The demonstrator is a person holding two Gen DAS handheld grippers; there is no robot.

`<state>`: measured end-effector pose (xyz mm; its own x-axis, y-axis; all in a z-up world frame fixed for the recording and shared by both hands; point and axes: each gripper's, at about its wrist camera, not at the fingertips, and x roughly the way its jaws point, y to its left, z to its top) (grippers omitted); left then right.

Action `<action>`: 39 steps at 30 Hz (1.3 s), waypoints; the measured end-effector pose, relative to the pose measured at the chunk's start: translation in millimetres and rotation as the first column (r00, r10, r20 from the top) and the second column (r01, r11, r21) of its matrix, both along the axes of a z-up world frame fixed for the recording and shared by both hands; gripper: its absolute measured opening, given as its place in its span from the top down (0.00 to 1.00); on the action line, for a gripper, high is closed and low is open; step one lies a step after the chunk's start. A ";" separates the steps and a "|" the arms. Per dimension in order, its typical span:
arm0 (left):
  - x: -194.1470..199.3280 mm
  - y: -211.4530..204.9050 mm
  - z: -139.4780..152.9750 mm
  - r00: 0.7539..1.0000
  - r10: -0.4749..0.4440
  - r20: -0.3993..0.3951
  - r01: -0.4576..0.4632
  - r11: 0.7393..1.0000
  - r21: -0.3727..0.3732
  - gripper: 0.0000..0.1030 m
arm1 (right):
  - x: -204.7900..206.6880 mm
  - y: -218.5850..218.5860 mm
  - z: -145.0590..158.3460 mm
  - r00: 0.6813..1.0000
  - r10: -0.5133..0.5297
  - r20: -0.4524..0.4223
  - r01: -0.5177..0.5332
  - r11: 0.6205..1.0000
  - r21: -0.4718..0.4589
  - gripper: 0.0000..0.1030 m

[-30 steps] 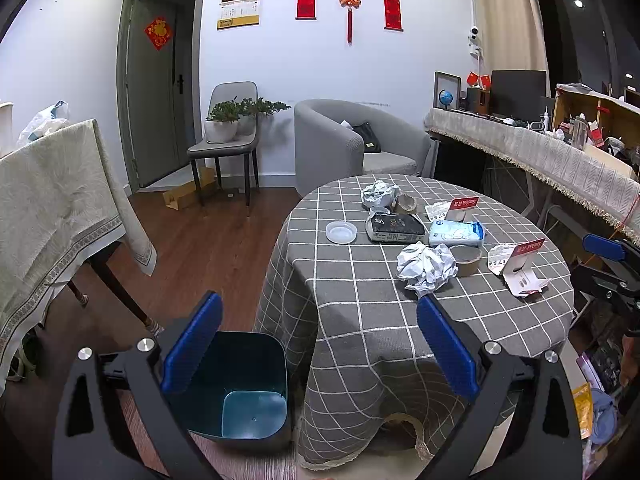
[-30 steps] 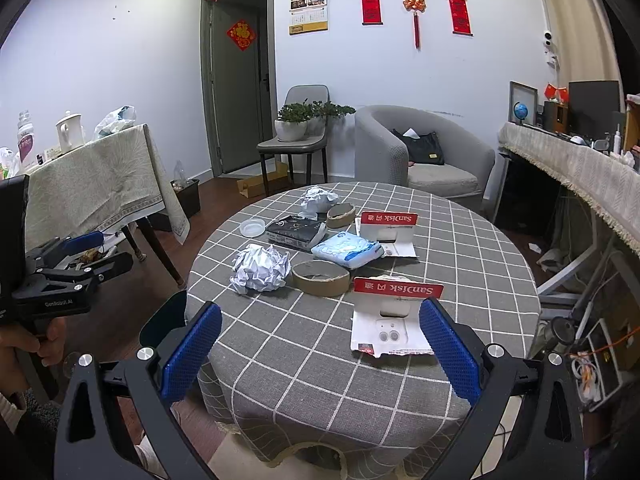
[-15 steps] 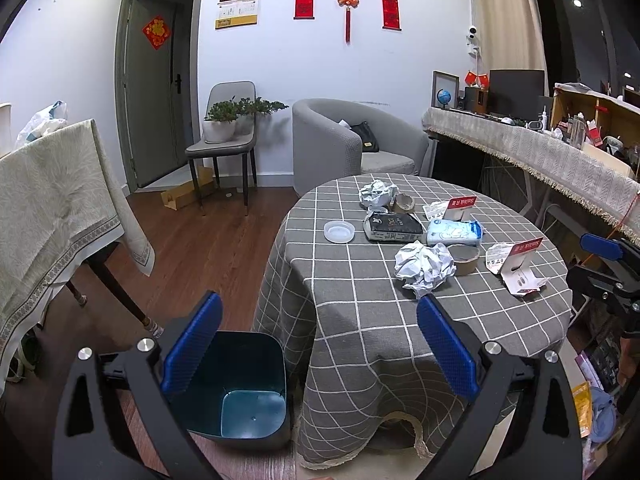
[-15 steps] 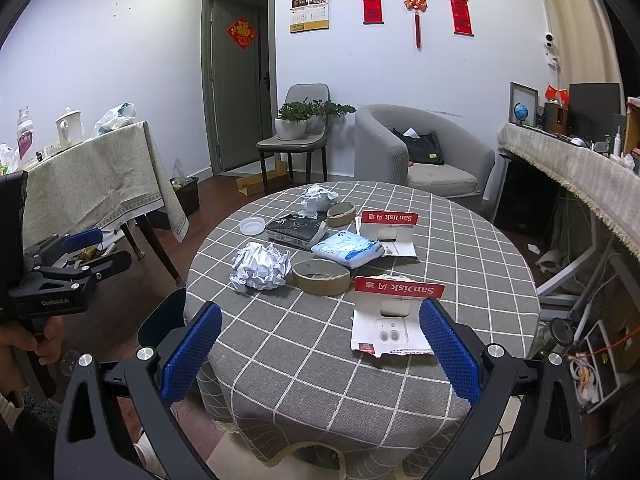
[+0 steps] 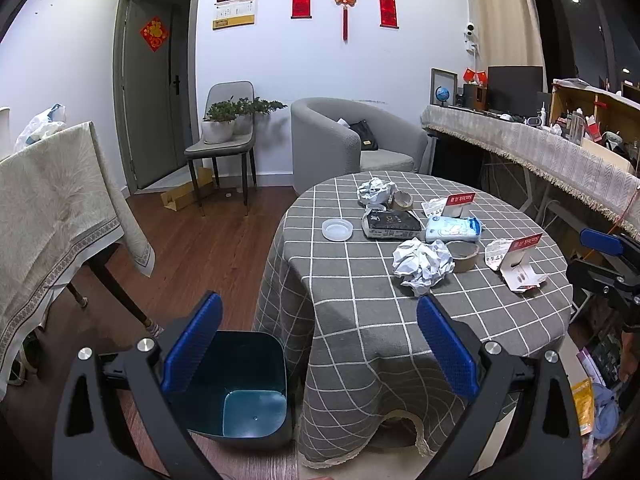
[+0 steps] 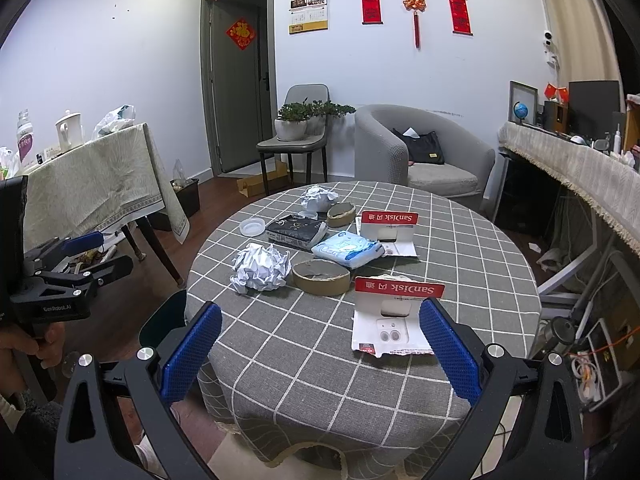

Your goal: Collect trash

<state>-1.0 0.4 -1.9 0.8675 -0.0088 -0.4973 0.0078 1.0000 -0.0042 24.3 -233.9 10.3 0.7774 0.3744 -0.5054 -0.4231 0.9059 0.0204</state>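
Grey checked cloth covers the round table (image 6: 460,240) in front of you, and the trash lies spread across it. Your left gripper (image 5: 318,344) is spread wide and holds nothing; it hangs off the table's near edge, over the teal bin (image 5: 240,384) that stands on the floor just beside the hanging cloth. Your right gripper (image 6: 320,350) is likewise released and bare, above the table's near side.

Nearest your right gripper lies a torn red-and-white card pack (image 6: 394,316). Beyond it sits a tape roll (image 6: 320,277), with a paper ball (image 6: 262,267) just to its left. Farther back you have a blue tissue pack (image 6: 347,249), a dark book (image 6: 296,231), a white lid (image 6: 252,226), a second card pack (image 6: 389,229), a second roll (image 6: 341,214) and another paper wad (image 6: 318,198).
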 end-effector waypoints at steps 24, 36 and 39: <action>0.8 8.7 3.2 0.995 0.079 0.056 -0.080 0.997 0.009 0.03 | 3.3 -6.1 -5.5 1.000 -0.013 -0.005 0.013 1.000 0.003 0.03; 10.1 3.9 -0.3 0.998 0.066 -0.011 -0.066 0.998 -0.010 0.03 | 11.8 -15.3 -4.7 0.999 -0.030 -0.024 0.030 1.000 0.009 0.03; 13.4 -4.4 -2.0 0.999 0.042 -0.023 -0.042 0.999 0.023 0.03 | 13.2 -16.6 -5.7 0.999 -0.033 -0.033 0.033 0.999 0.016 0.03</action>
<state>12.4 -4.0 -3.9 0.8550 0.0386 -0.5171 -0.0340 0.9993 0.0184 37.5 -250.5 4.6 0.7728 0.3577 -0.5243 -0.3920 0.9187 0.0489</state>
